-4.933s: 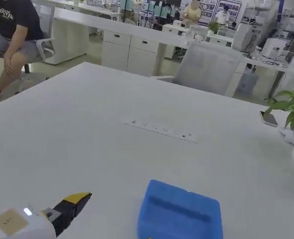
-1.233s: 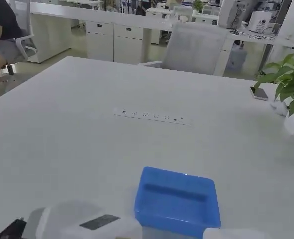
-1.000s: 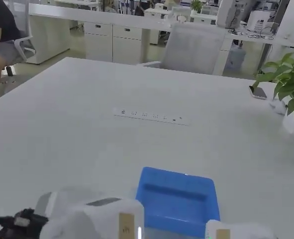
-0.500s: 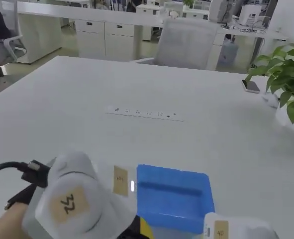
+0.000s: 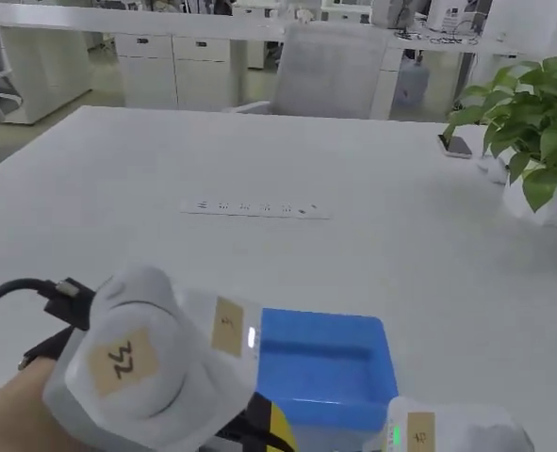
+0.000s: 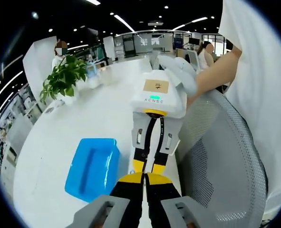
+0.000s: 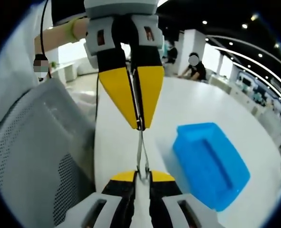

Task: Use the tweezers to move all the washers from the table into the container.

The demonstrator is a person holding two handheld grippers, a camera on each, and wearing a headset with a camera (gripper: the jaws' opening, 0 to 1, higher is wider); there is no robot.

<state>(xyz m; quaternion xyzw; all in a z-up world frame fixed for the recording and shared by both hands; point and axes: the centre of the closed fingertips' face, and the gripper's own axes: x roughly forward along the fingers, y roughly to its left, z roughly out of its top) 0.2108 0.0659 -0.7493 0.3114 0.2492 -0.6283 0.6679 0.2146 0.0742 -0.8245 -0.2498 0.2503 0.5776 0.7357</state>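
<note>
Tweezers [image 7: 140, 147] stretch between both claws, tip to tip, above the near side of the white table [image 5: 259, 141]. In the right gripper view, the left gripper [image 7: 139, 124] comes down from 12 o'clock. Its yellow tips are pressed together on one end of the tweezers. The right gripper [image 7: 141, 175] rises from 6 o'clock and looks to pinch the other end. I think the tweezers are held this way so one claw can get a good hold for picking up small things.

The blue container [image 7: 209, 164] sits at 4 o'clock in that view. It is close by with its hollow side up, ready for drops.

The thin tweezers are clear in the right gripper view. In the left gripper view they are too thin to make out. The head view adds a leafy plant [image 5: 532, 104] at 2 o'clock. It also shows a power strip [image 5: 254, 209] at 12 o'clock, well apart from the container.
</note>
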